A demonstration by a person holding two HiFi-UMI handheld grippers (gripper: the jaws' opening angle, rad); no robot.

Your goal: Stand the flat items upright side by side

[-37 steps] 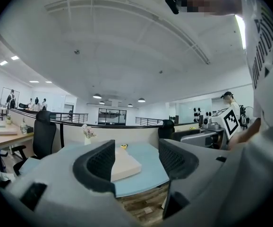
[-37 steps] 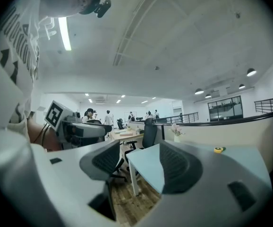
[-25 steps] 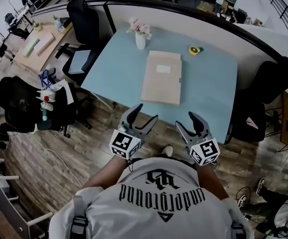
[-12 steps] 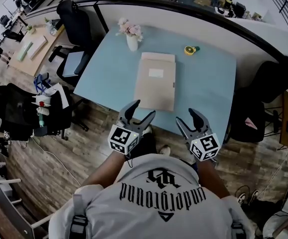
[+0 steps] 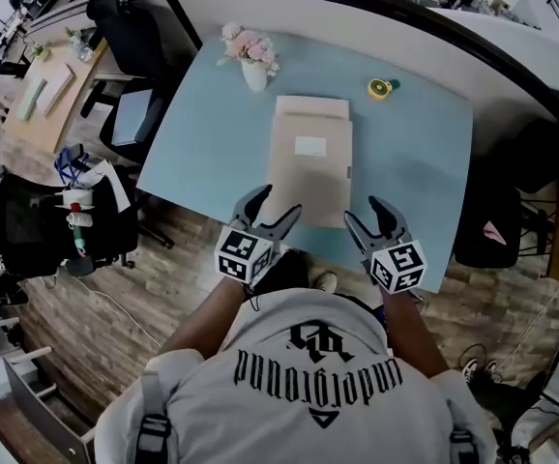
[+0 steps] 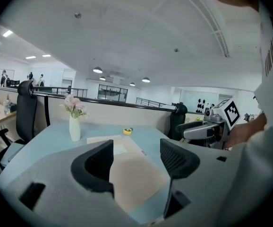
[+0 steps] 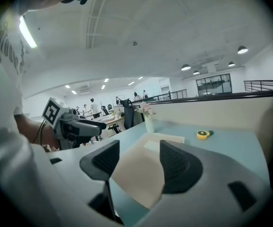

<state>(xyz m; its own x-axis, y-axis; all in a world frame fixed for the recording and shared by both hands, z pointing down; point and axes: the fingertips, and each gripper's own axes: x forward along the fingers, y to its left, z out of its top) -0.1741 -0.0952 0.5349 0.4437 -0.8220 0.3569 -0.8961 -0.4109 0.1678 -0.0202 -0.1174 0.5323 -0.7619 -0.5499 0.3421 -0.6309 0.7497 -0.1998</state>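
A stack of flat tan folders [image 5: 309, 158] lies on the light blue table [image 5: 415, 153]; a white label shows on the top one. In both gripper views the tan stack [image 6: 137, 170] [image 7: 139, 167] is seen lying flat just beyond the jaws. My left gripper [image 5: 272, 207] hovers open over the stack's near left corner, nothing between its fingers. My right gripper [image 5: 373, 216] hangs open at the table's near edge, right of the stack, also empty. Each gripper appears in the other's view: the right gripper [image 6: 207, 129] and the left gripper [image 7: 72, 124].
A white vase of pink flowers [image 5: 252, 64] stands at the table's far left. A yellow tape measure [image 5: 381, 88] lies at the far middle. A partition [image 5: 376, 8] backs the table. Black office chairs [image 5: 130, 37] stand to the left, wooden floor below.
Both grippers have moved forward toward the table; the left one now reaches over the folders' near corner. The jaws have kept the same spread.
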